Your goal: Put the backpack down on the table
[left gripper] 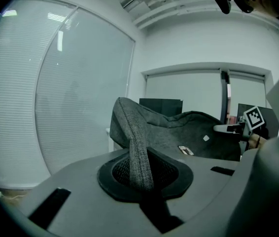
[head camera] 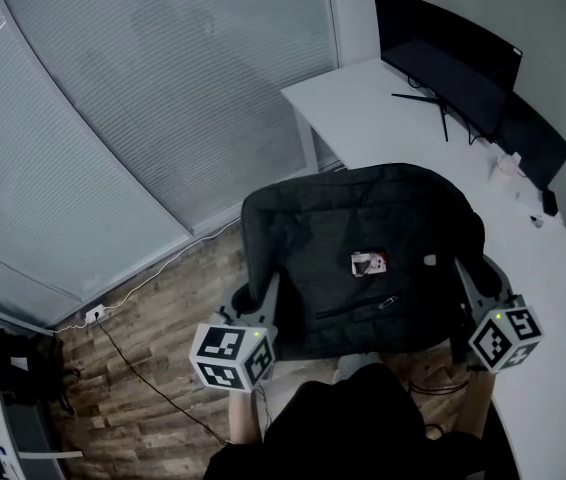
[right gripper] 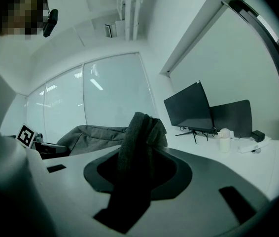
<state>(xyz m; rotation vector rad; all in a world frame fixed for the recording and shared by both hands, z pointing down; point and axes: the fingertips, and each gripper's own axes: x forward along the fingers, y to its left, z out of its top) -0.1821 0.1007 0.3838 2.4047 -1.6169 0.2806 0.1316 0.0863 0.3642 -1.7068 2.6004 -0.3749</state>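
Holding: left gripper (head camera: 261,300) and right gripper (head camera: 466,290) pinched backpack (head camera: 363,238) fabric at 9 and 3 o'clock.
Handling: soft, floppy; likely to sag between the grips.

The person holds both grippers out in front of the body, well apart and about level with each other, both pointing away and slightly downward. The left gripper (head camera: 253,298) has its fingers (head camera: 270,303) pinched nearly together on a thin fold of the backpack (head camera: 363,228). The right gripper (head camera: 478,280) has its fingers clamped on a thicker bunch of it.
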